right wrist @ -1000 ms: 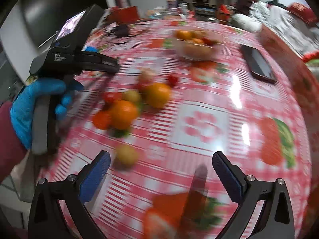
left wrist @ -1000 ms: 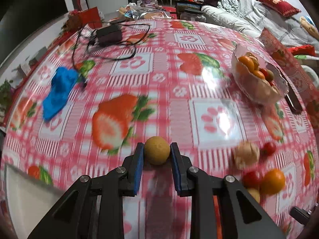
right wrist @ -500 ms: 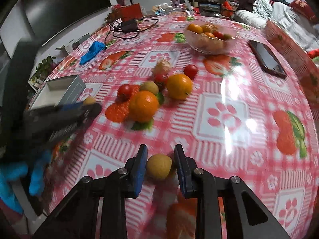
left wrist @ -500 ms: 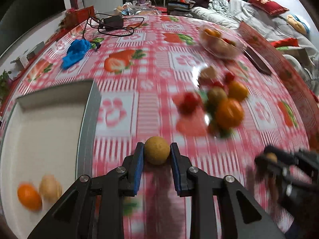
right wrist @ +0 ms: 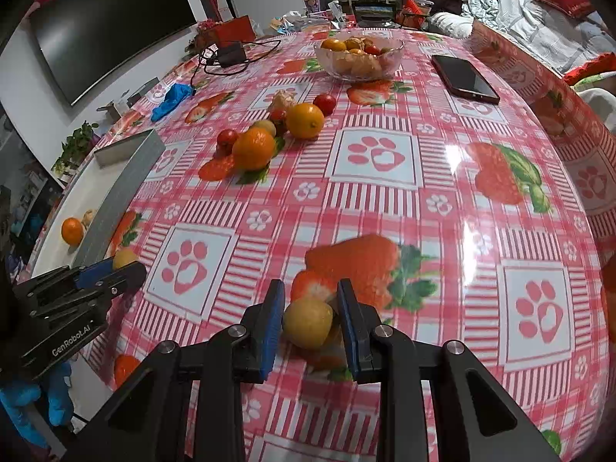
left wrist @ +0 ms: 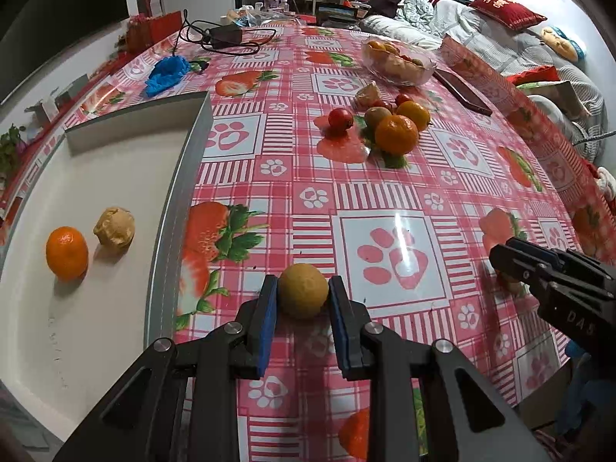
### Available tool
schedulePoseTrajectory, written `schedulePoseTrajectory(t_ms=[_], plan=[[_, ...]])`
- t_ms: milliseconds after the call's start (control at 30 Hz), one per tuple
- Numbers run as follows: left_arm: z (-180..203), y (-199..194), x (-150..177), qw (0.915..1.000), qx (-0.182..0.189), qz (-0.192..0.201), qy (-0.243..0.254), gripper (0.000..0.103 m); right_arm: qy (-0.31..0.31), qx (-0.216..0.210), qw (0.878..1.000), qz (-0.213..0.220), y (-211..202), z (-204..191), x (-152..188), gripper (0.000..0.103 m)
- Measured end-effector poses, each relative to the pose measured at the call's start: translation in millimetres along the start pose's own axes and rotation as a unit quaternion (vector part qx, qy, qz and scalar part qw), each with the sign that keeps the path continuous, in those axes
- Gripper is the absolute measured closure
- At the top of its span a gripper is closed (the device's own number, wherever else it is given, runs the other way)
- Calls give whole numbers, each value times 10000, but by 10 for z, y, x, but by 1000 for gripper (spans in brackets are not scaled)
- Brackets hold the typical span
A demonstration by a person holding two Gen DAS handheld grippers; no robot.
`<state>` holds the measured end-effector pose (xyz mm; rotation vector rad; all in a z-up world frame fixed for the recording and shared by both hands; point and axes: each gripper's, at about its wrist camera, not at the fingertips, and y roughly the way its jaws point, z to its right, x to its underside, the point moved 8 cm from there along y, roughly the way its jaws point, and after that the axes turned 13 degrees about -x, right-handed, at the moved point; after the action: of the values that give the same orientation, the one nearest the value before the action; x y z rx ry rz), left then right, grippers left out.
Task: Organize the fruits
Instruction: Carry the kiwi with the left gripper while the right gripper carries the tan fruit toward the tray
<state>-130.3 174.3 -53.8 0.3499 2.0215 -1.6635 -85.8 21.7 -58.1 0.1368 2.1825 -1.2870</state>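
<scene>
My left gripper (left wrist: pixel 303 302) is shut on a small brown-yellow round fruit (left wrist: pixel 303 295), held just right of the white tray (left wrist: pixel 115 177). Inside the tray lie an orange mandarin (left wrist: pixel 66 247) and a tan wrinkled fruit (left wrist: pixel 114 226). My right gripper (right wrist: pixel 310 321) is shut on a small yellow fruit (right wrist: pixel 307 322) above the strawberry-print tablecloth. It also shows at the right edge of the left wrist view as the right gripper (left wrist: pixel 512 265). A cluster of loose fruits (left wrist: pixel 389 123) with oranges and cherry tomatoes sits mid-table.
A glass bowl (right wrist: pixel 327 57) of fruit stands at the far side, with a dark phone (right wrist: pixel 464 78) to its right. A blue glove (left wrist: pixel 167 70) and a black charger with cable (left wrist: pixel 225 36) lie at the far left. A blue-gloved hand (right wrist: pixel 34 400) holds the left gripper.
My right gripper went from wide open to shut on the small yellow fruit. My left gripper carried its fruit leftward until the tray came into view beside it.
</scene>
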Motion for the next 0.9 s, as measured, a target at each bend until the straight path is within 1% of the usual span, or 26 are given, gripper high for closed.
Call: schedulePoseTrajectory(t_ms=[500,700,900], plan=[[-4,5,-2,10000,-19,4,0,75,-245,200,9995,36,15,-32,37,73],[0,4,2,10000,16,-12,-28,74,-404,341,9986,8,29,-55,43,73],[-8,4,2,10000,15,-13,-26,74,-413,350,9985,7,29,-55,40,73]])
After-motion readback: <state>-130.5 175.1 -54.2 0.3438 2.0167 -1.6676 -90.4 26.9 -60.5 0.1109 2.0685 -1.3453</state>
